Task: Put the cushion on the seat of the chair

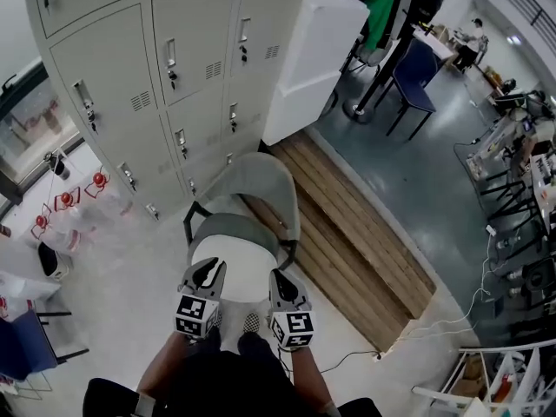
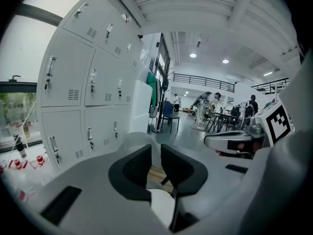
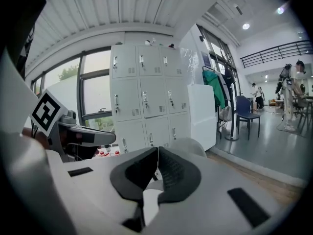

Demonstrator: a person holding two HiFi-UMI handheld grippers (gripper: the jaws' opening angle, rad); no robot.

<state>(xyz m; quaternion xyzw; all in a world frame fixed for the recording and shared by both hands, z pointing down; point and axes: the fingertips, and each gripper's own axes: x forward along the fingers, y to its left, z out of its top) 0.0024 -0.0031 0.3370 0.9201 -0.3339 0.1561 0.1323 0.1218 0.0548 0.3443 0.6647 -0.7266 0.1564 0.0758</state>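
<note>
Holding left gripper [image 1: 206, 272] jaws narrowly apart, empty; holding right gripper [image 1: 280, 278] jaws together, empty. Hovering both above near edge of round white cushion [image 1: 239, 257], lying flat on chair [image 1: 263, 181] seat just ahead and below; showing no long axis; sitting equally near both.

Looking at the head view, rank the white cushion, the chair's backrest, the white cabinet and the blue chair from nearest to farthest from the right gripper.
Starting from the right gripper:
1. Cushion, just ahead and slightly left.
2. Backrest, right behind the cushion.
3. White cabinet, well beyond the backrest.
4. Blue chair, farthest, off to the upper right.
</note>
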